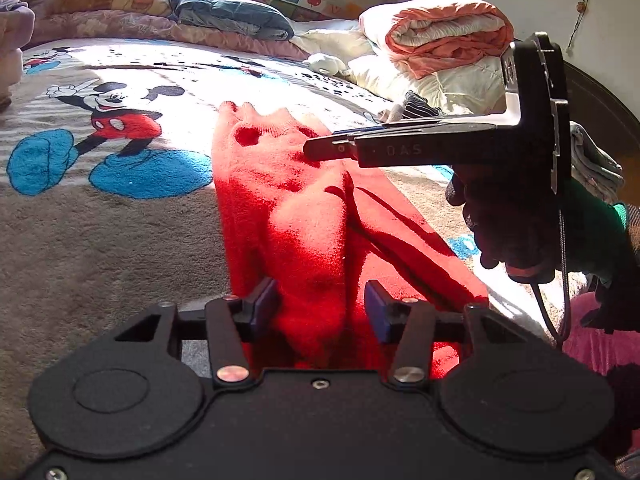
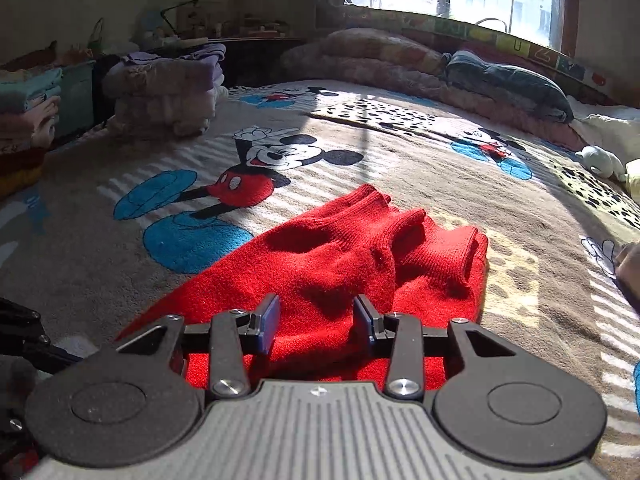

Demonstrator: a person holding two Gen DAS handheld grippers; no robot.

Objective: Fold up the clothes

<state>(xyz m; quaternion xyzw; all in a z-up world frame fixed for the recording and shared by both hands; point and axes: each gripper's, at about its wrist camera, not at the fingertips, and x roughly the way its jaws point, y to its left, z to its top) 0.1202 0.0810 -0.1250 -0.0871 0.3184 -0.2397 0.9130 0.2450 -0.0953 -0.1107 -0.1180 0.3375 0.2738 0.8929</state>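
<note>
A red knit sweater [image 1: 288,208] lies crumpled on the cartoon-mouse blanket [image 1: 100,240], its sleeves bunched at the far end. My left gripper [image 1: 320,306] hovers low over its near end, open, with a raised ridge of red fabric between the blue pads [image 1: 264,304]. In the right wrist view the same sweater [image 2: 340,256] spreads ahead. My right gripper [image 2: 316,318] is open just above it, cloth lying under the gap. The left wrist view also shows the right gripper [image 1: 316,148] from the side, held by a gloved hand [image 1: 504,216] above the sweater's middle.
Folded quilts, one orange and white [image 1: 444,36], and pillows [image 1: 112,0] line the far edge under the window. Stacks of folded clothes [image 2: 168,88] and a green bin [image 2: 76,96] stand at the back left. A small white plush toy [image 2: 600,160] lies at the right.
</note>
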